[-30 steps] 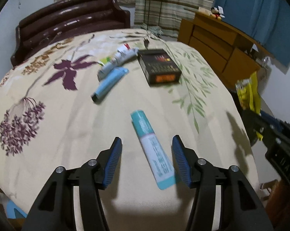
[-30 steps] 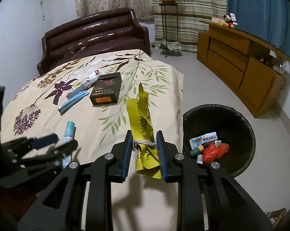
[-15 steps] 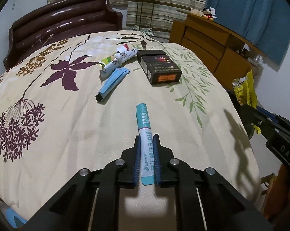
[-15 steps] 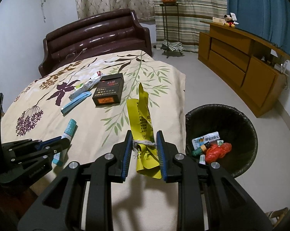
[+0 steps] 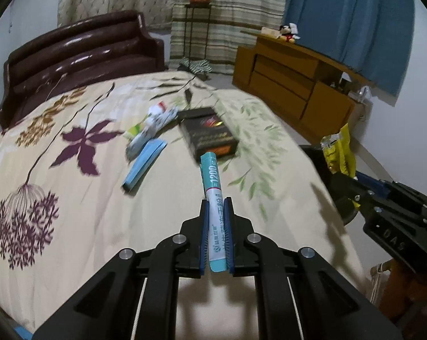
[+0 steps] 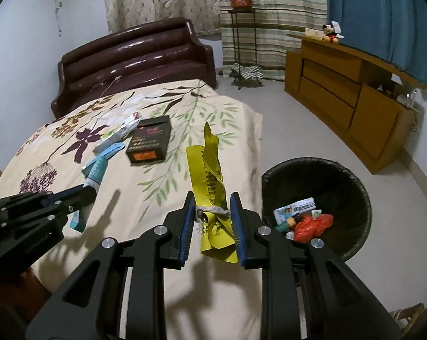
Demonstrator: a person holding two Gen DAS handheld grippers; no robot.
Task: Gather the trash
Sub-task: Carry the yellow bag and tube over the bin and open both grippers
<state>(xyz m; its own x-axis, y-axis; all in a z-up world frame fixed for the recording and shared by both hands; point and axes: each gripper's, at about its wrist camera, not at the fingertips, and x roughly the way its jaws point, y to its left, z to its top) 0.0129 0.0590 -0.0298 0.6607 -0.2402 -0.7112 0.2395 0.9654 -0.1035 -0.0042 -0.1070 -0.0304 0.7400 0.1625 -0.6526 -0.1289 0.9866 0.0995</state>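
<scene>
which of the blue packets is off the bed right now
The teal tube, clamped in the left gripper. The flat blue packet lies on the bedspread.

Your right gripper (image 6: pixel 212 212) has its jaws clamped on a crumpled yellow wrapper (image 6: pixel 210 175), which sticks up past the blue pads. To the right on the floor stands the black trash bin (image 6: pixel 352 181), with a red bag (image 6: pixel 312 225) and other scraps inside. At near left your left gripper (image 6: pixel 83 195) holds a teal tube (image 6: pixel 96 170) over the bed (image 6: pixel 185 153). Farther off on the bed lie a black box (image 6: pixel 149 140) and, just left of it, a blue packet (image 6: pixel 111 148)
</scene>
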